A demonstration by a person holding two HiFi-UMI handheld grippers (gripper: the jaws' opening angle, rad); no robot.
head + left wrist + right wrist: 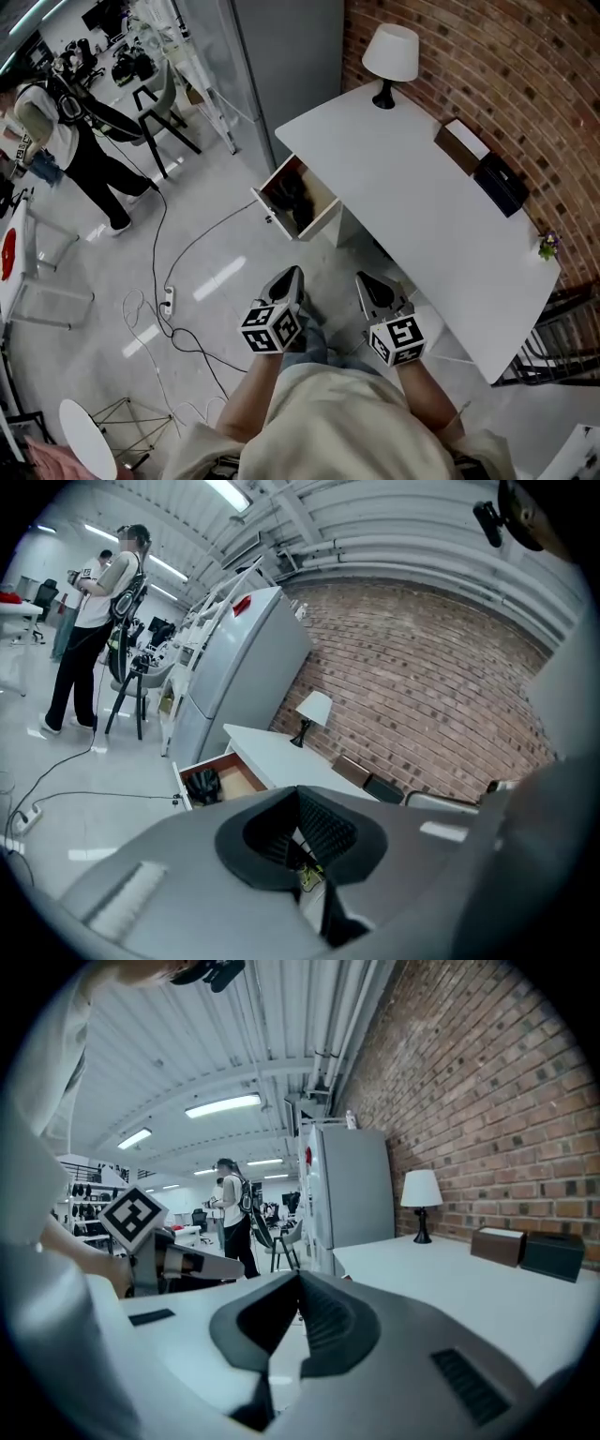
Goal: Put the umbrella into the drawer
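Note:
The wooden drawer (pixel 322 217) stands pulled out from the left end of the white desk (pixel 422 220). A black folded umbrella (pixel 295 200) lies inside it. In the left gripper view the drawer (pixel 242 778) shows ahead and below, with the umbrella (pixel 202 786) in it. My left gripper (pixel 292 275) and right gripper (pixel 367 281) hang side by side over the floor, short of the drawer. Both are shut with nothing between the jaws, as the left gripper (pixel 298 795) and right gripper (pixel 300 1281) also show in their own views.
A lamp (pixel 390 54), a brown box (pixel 461 143) and a black box (pixel 501 184) stand on the desk by the brick wall. A grey fridge (pixel 291 56) is beyond the drawer. Cables and a power strip (pixel 169 300) lie on the floor; a person (pixel 66 141) stands far left.

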